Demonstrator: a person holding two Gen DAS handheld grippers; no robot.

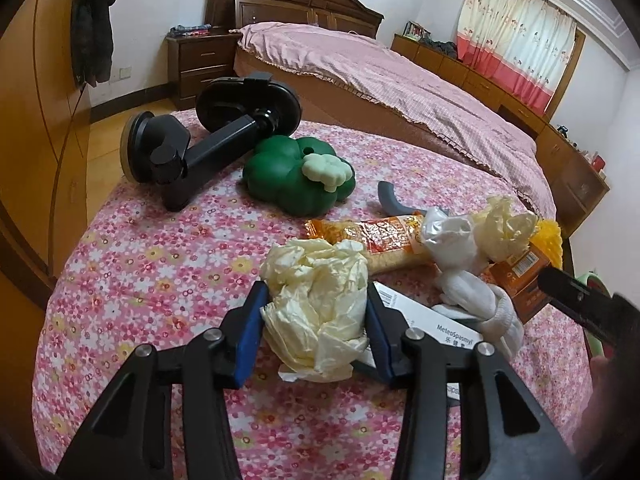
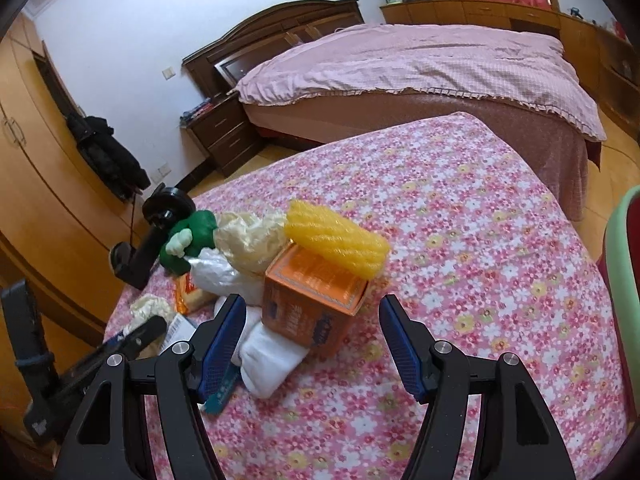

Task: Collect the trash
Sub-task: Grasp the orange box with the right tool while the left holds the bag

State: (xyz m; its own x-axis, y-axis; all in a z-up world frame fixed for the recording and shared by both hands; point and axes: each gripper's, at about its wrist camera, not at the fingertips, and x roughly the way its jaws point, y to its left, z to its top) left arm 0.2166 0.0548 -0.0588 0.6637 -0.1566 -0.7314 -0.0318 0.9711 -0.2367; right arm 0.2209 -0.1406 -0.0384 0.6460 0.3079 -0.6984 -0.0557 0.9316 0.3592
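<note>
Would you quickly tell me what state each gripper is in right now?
Left gripper: closed on the crumpled cream tissue.
Right gripper: open, holding nothing; orange box sits between its fingers.

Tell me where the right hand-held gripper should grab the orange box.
Probably across the orange box body's two side faces, coming straight in from the near side. It stands upright with its lid flap open and a yellow foam sleeve resting on top, so a top grasp looks blocked. The right hand-held gripper already straddles it, open.
</note>
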